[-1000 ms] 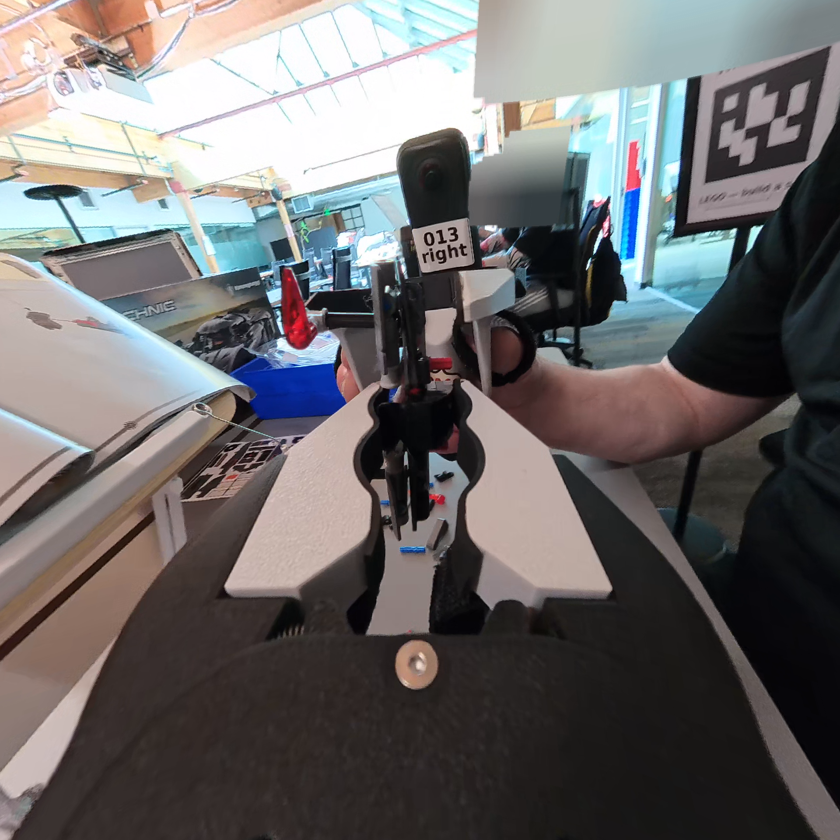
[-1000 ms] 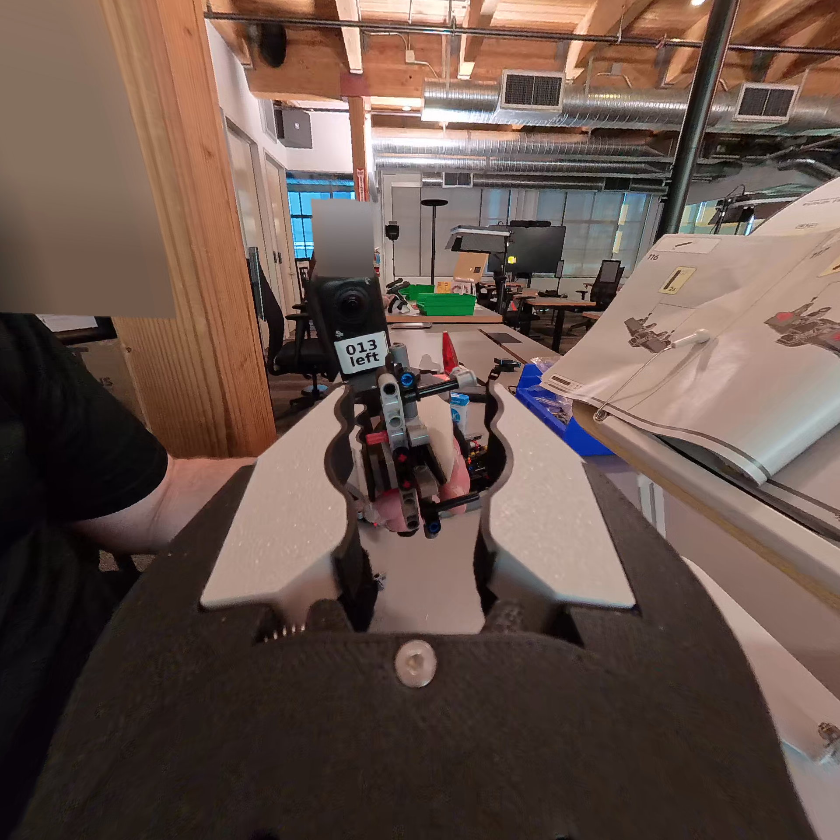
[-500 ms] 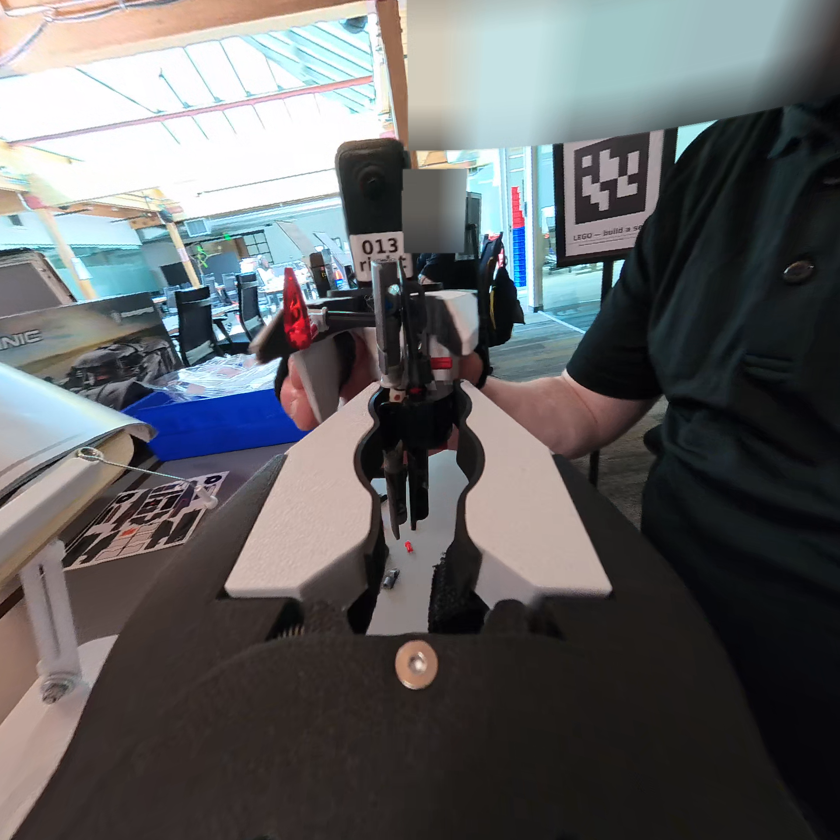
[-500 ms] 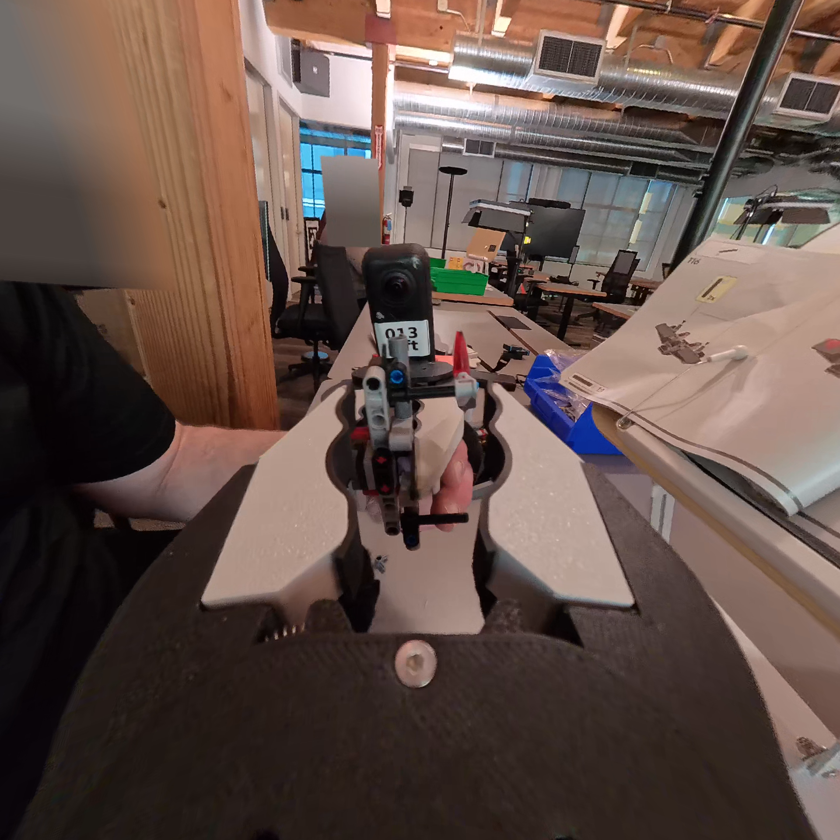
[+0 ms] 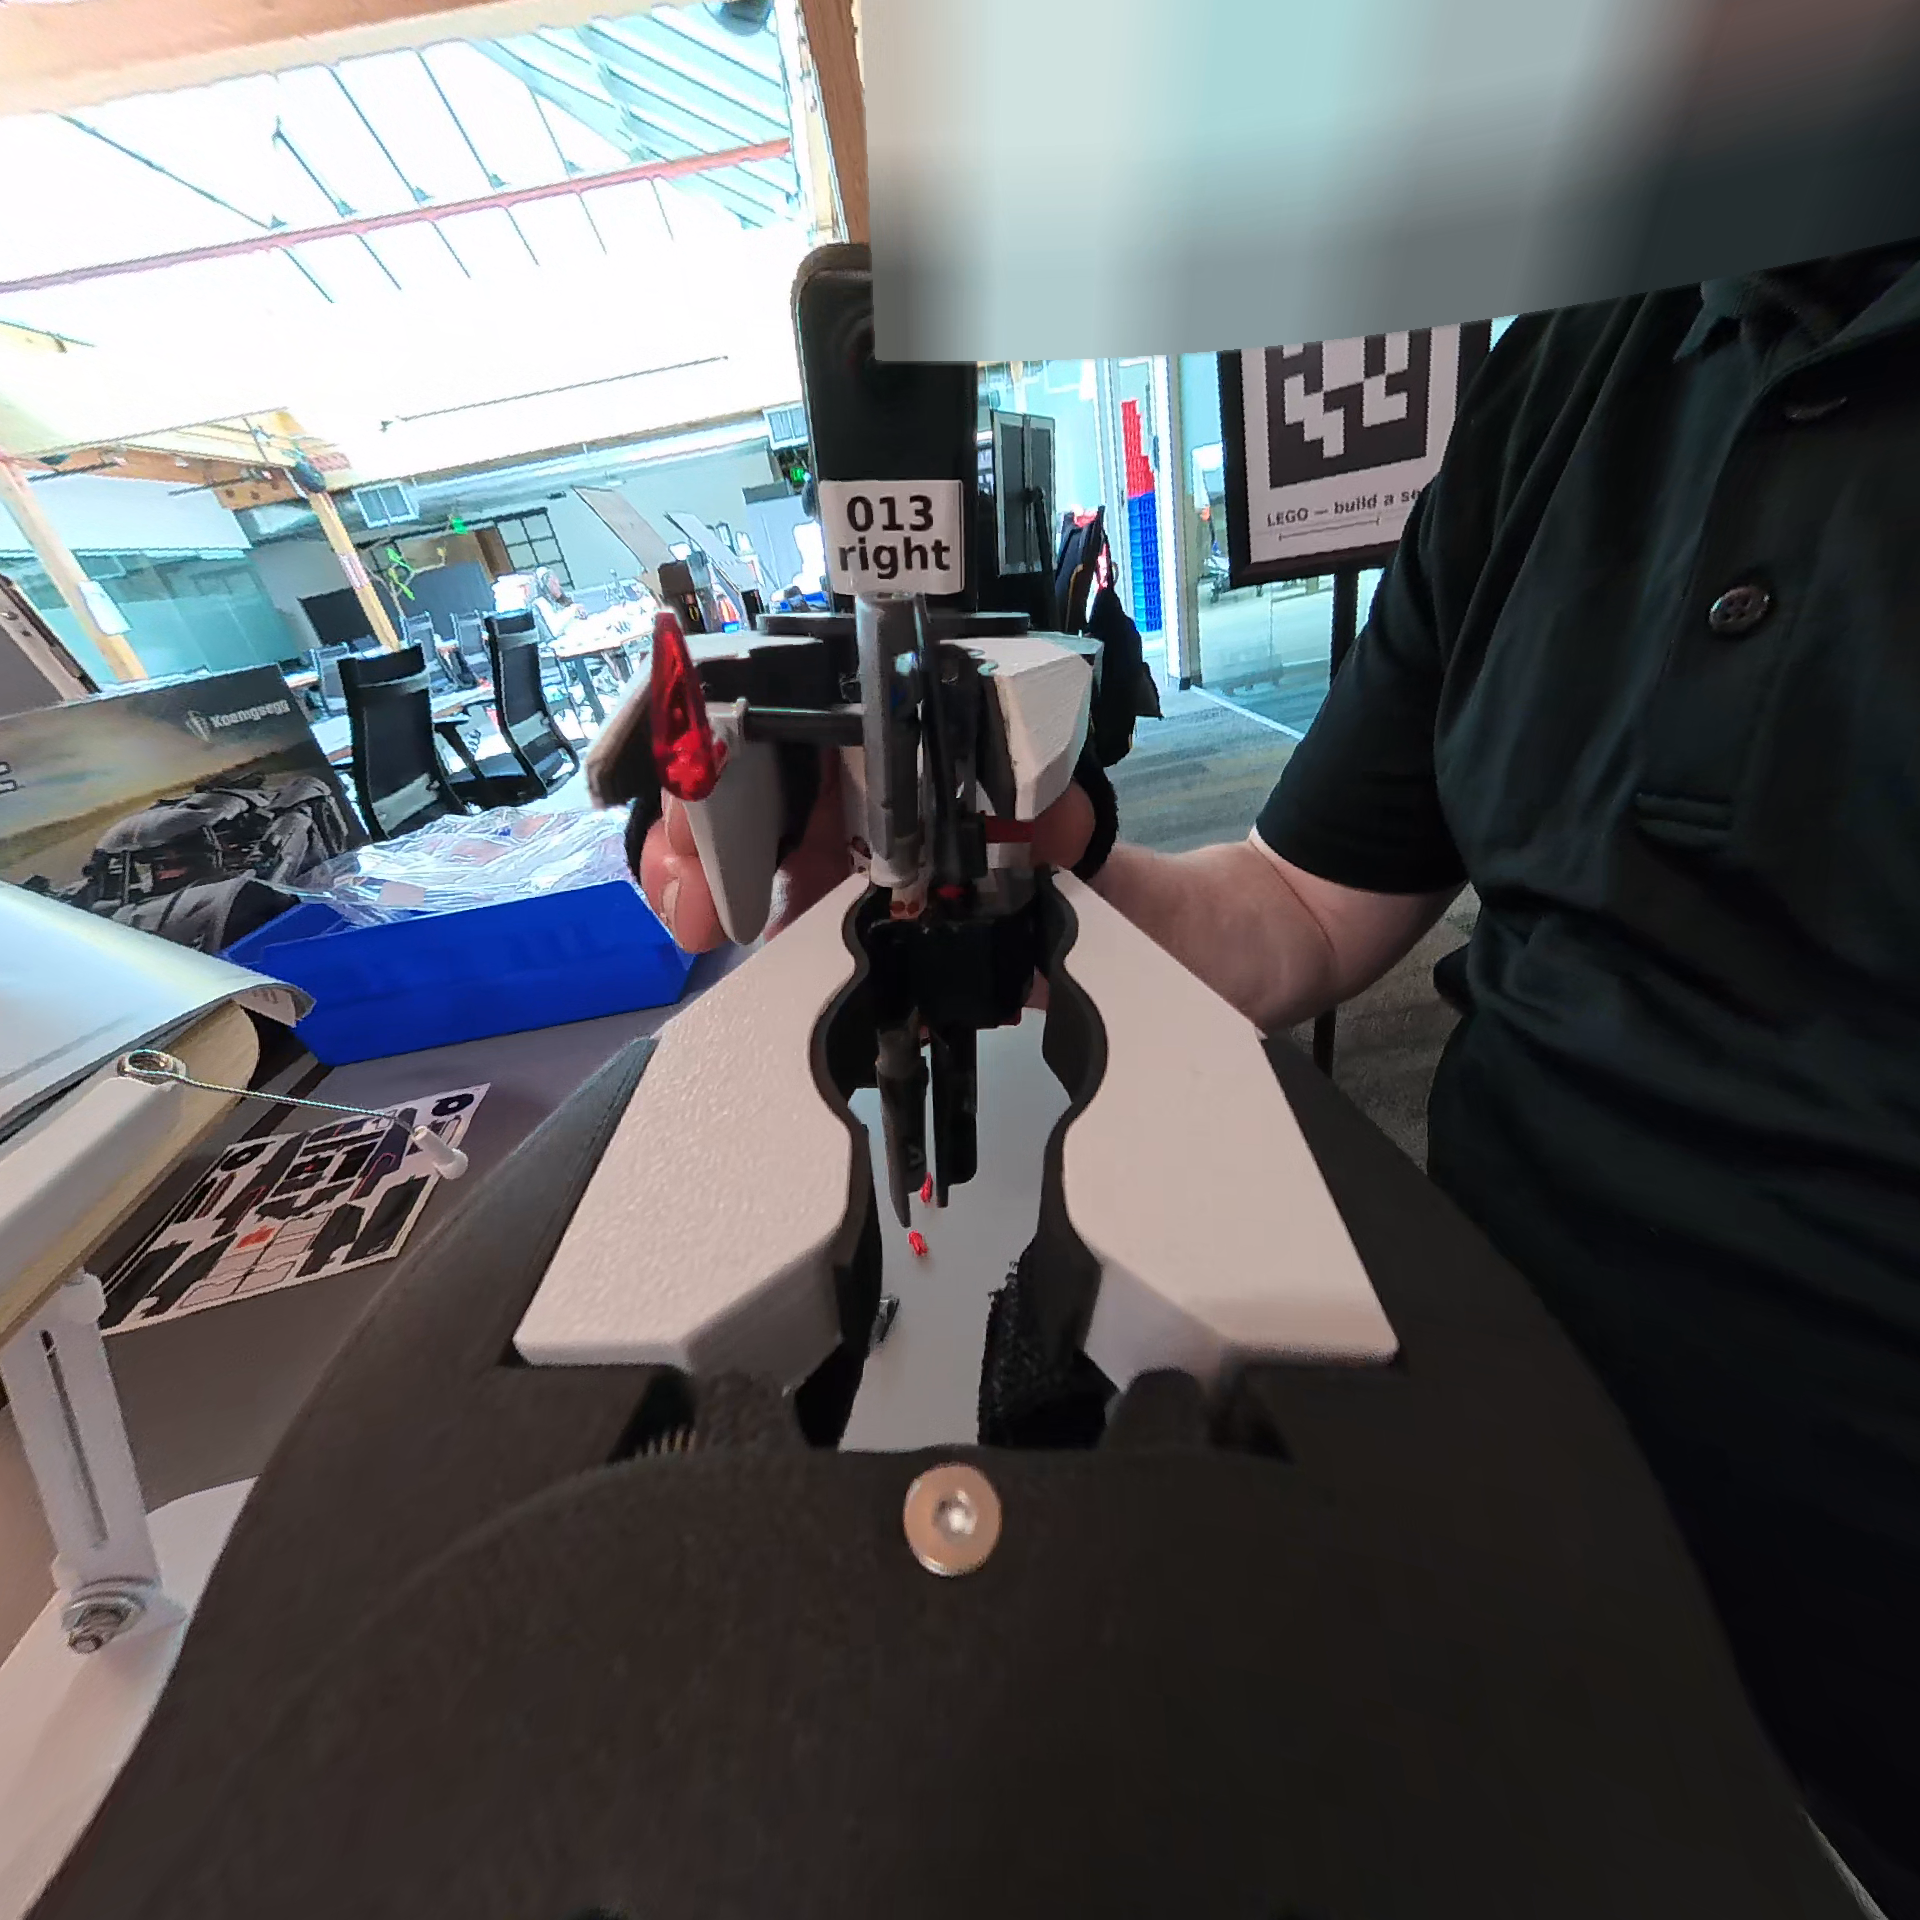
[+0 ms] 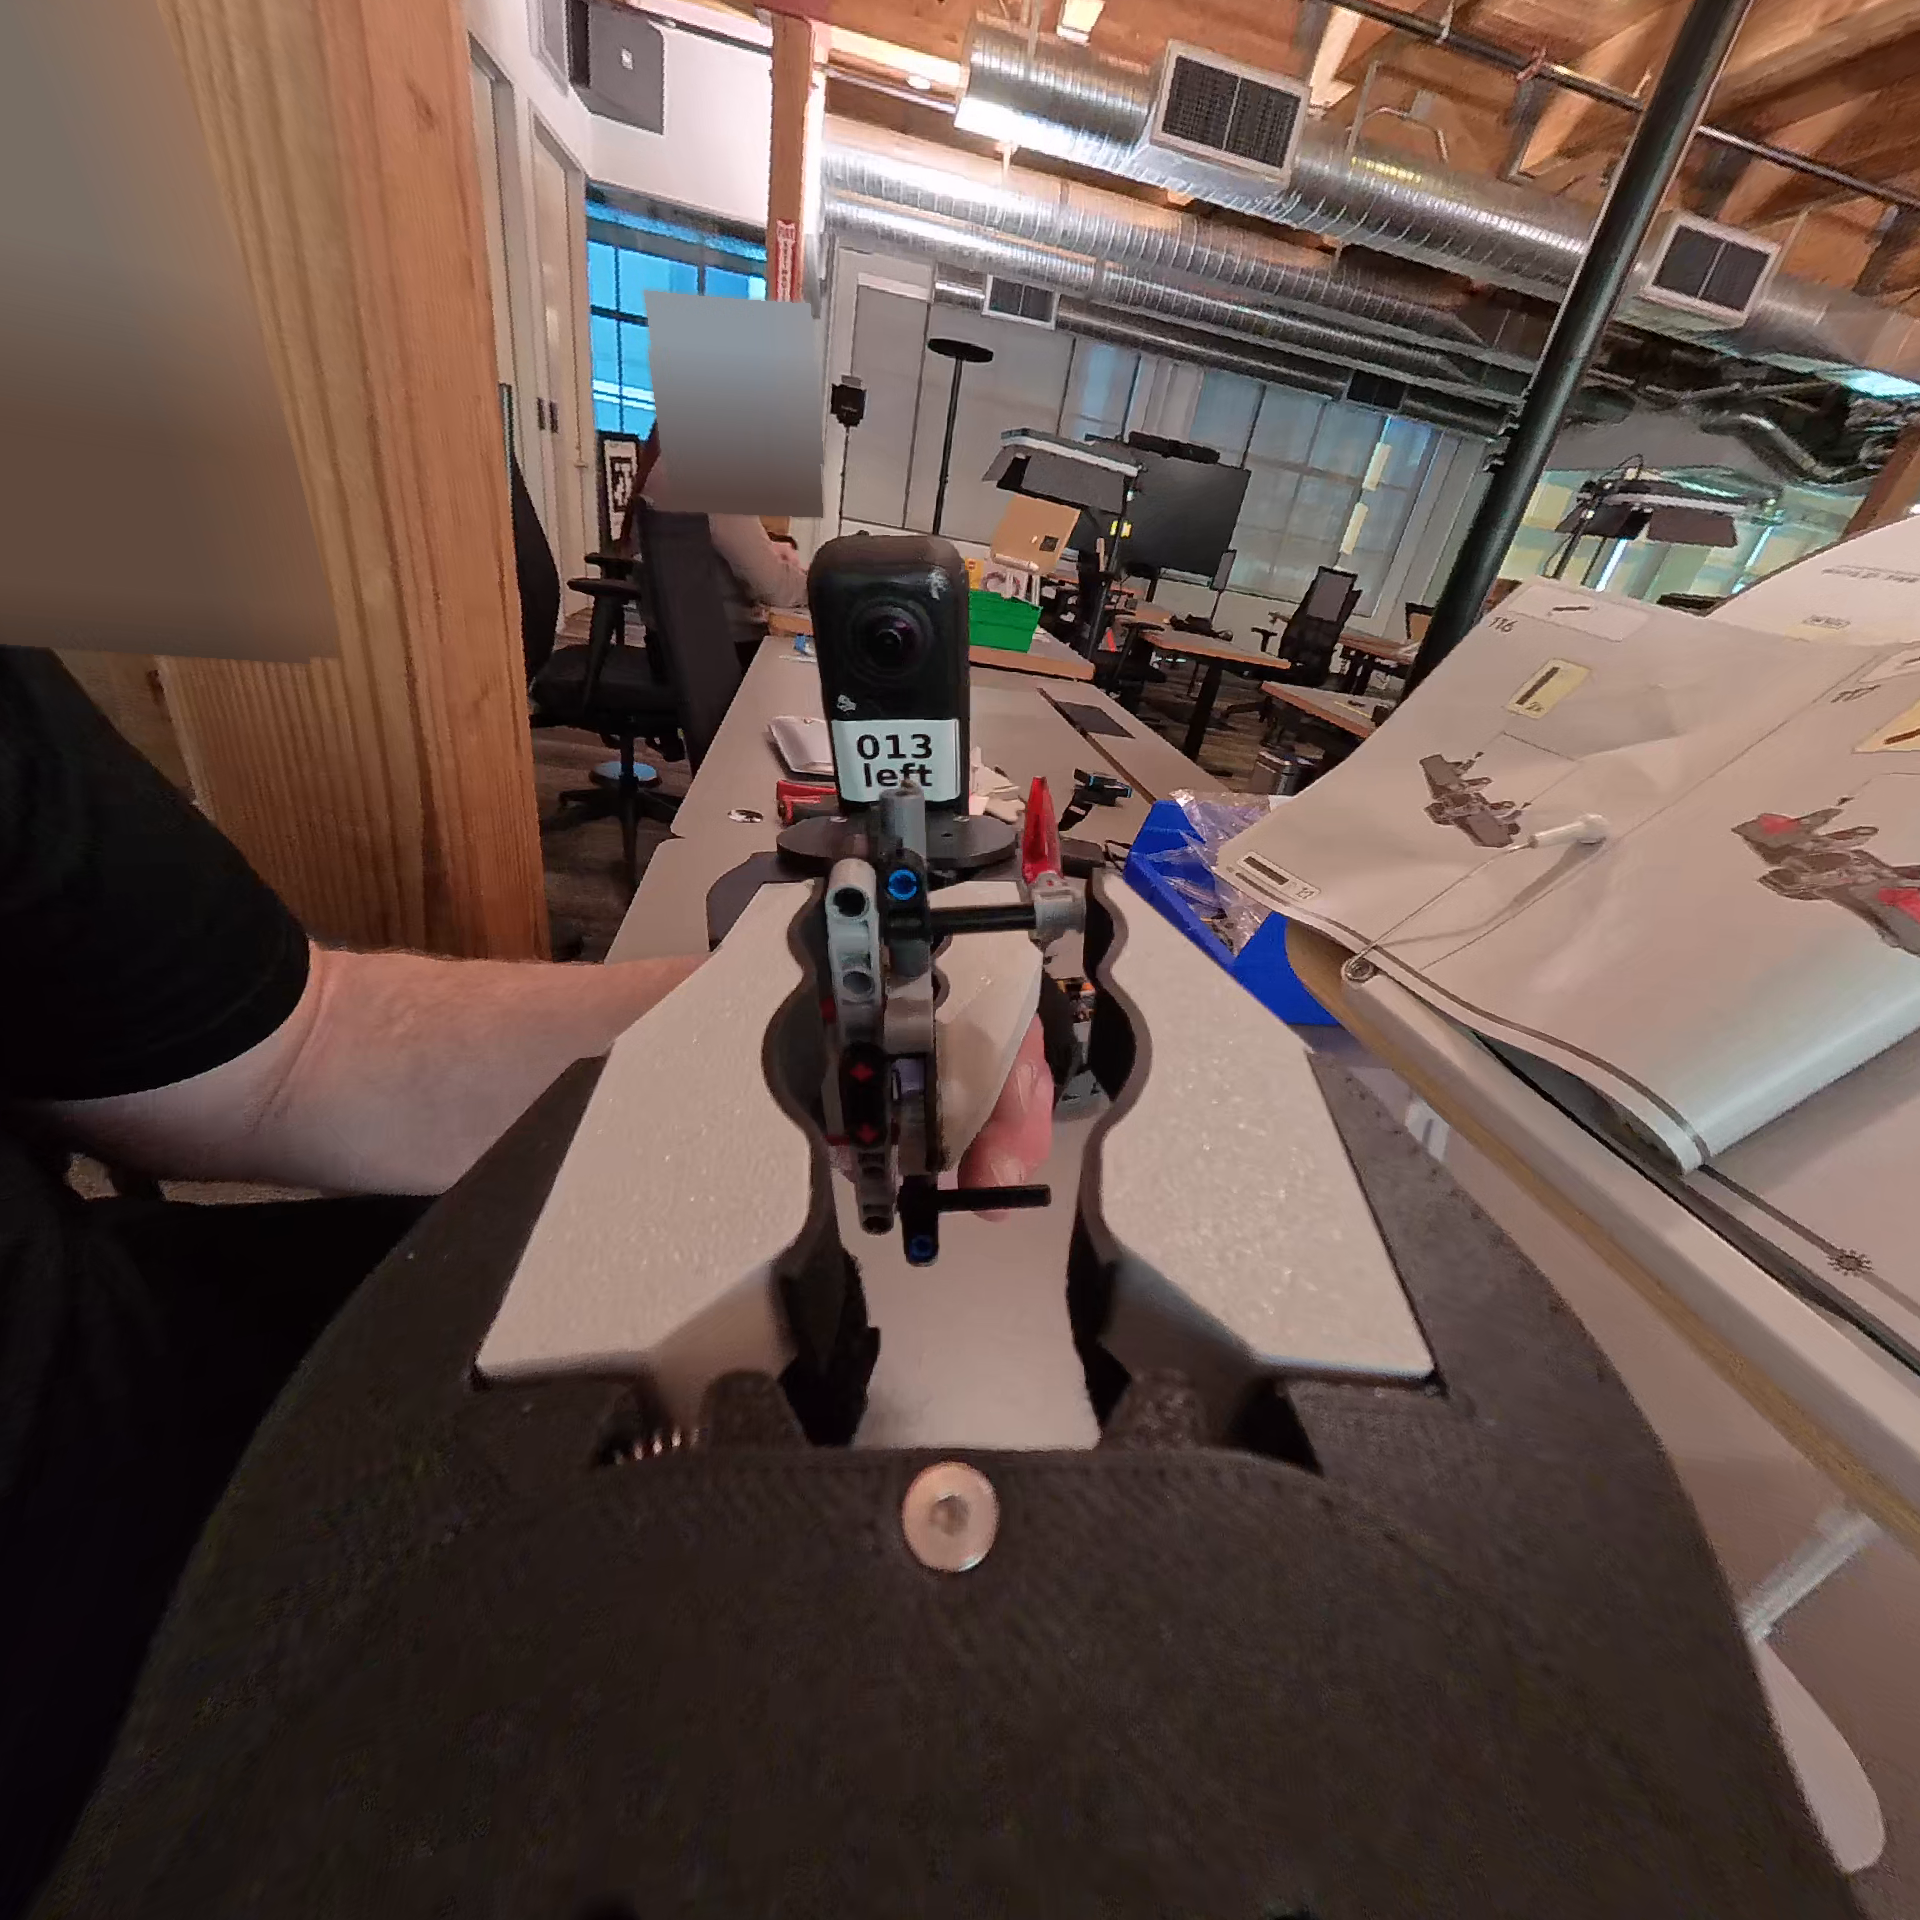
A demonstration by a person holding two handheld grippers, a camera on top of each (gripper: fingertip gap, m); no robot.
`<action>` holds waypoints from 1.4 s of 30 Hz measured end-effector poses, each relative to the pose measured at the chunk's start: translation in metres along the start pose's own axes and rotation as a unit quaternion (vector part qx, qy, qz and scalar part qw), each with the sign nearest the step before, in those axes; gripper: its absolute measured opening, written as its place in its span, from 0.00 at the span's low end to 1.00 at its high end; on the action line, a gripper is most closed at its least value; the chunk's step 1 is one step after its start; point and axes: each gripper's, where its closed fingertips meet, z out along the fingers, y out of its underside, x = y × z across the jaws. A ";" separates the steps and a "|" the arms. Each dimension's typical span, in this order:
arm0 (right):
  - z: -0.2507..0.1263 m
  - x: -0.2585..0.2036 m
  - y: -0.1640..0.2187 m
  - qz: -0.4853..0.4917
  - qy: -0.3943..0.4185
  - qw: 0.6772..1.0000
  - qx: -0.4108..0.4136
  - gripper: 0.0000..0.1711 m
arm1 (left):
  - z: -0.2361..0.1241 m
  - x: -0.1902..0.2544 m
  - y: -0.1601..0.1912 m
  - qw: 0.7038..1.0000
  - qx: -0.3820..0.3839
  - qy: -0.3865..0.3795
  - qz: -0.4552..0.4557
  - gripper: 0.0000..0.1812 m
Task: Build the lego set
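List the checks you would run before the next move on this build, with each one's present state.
1. Left gripper grips the lego assembly: ok, the assembly's dark lower part fills the gap between its fingers.
2. Right gripper grips it too: cannot tell, its fingers flank the assembly but contact is hidden.
3. Red translucent piece seated on the black axle: ok.
4. Instruction booklet open and in sight: ok.
5. No strays under the work: not ok, a small red part lies loose on the table.
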 end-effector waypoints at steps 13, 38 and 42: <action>0.000 -0.003 0.003 -0.015 -0.004 1.000 -0.014 0.24 | 0.001 -0.001 0.004 1.000 -0.015 -0.005 0.008 0.14; -0.006 0.016 0.014 0.024 -0.009 1.000 -0.012 0.33 | -0.007 -0.018 0.010 0.998 -0.033 -0.047 -0.008 0.13; -0.008 0.026 0.020 0.053 -0.006 0.999 -0.007 0.33 | -0.013 -0.032 0.016 0.996 -0.031 -0.071 -0.054 0.13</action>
